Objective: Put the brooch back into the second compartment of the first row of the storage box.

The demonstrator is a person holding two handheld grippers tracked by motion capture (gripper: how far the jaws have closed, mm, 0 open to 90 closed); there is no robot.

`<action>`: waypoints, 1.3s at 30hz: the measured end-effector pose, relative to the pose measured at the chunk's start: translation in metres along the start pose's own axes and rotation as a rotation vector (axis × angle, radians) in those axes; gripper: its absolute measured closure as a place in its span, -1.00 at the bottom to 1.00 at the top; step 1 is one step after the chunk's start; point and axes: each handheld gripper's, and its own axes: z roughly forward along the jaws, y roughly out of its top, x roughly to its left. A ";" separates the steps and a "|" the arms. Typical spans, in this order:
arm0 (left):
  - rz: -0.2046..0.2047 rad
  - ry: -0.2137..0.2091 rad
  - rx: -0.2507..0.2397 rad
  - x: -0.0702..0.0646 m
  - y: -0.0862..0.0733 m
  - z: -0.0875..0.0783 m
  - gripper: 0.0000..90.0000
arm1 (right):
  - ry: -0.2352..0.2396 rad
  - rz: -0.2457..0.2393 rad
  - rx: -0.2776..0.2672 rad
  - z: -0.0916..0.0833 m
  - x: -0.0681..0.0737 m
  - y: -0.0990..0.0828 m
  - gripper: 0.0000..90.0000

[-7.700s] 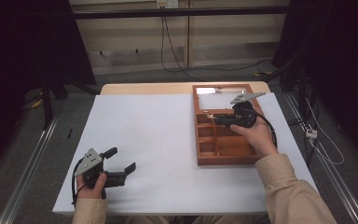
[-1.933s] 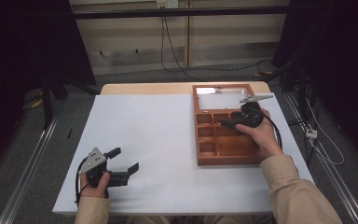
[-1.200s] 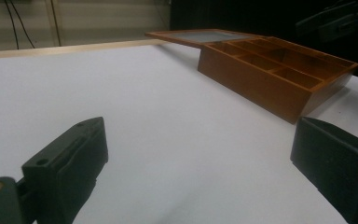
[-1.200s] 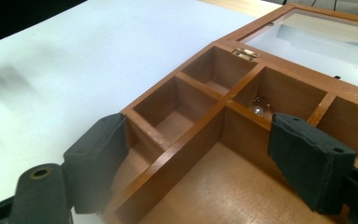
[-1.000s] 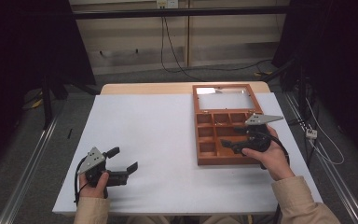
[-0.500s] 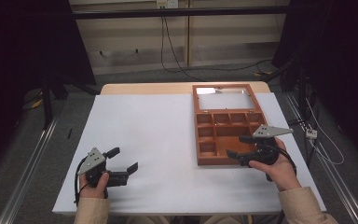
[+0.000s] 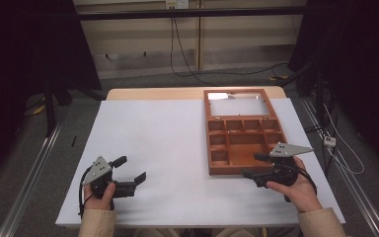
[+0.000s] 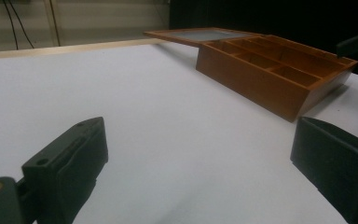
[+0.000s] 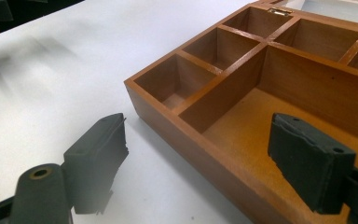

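Wooden box (image 7: 242, 140) at right of centre in the high view, on the white tabletop (image 7: 168, 143), lid (image 7: 237, 102) thrown back flat toward the top of the frame, compartments bare. Probably laid open that way to leave every compartment reachable from above. Right claw (image 7: 251, 165) at lower right, straddling the box's near front wall: in the right gripper view one jaw outside over the tabletop, the other inside above the large compartment, spread wide, pinching nothing. Right hand (image 7: 298, 187) low and level, wrist coming up from the bottom edge, grey plate on top. Left claw (image 7: 131, 170) at lower left, well apart from the box, spread and empty, seemingly parked; left hand (image 7: 98, 195) resting on the tabletop, claw aimed rightward.
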 end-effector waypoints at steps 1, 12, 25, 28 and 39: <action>0.000 0.000 0.001 0.000 0.000 0.000 -0.91 | 0.001 0.001 -0.002 -0.001 0.000 -0.002 -0.57; 0.000 -0.004 0.004 0.000 -0.001 0.001 -0.92 | 0.020 0.006 -0.008 -0.006 -0.003 -0.023 -0.57; 0.002 -0.005 0.011 -0.001 -0.001 0.002 -0.92 | 0.050 -0.019 -0.007 -0.014 0.005 -0.036 -0.56; 0.002 -0.005 0.010 -0.001 -0.001 0.002 -0.91 | 0.056 -0.021 -0.003 -0.015 0.006 -0.039 -0.56; 0.004 -0.006 0.013 -0.001 -0.001 0.002 -0.92 | 0.057 -0.019 0.007 -0.014 0.004 -0.048 -0.55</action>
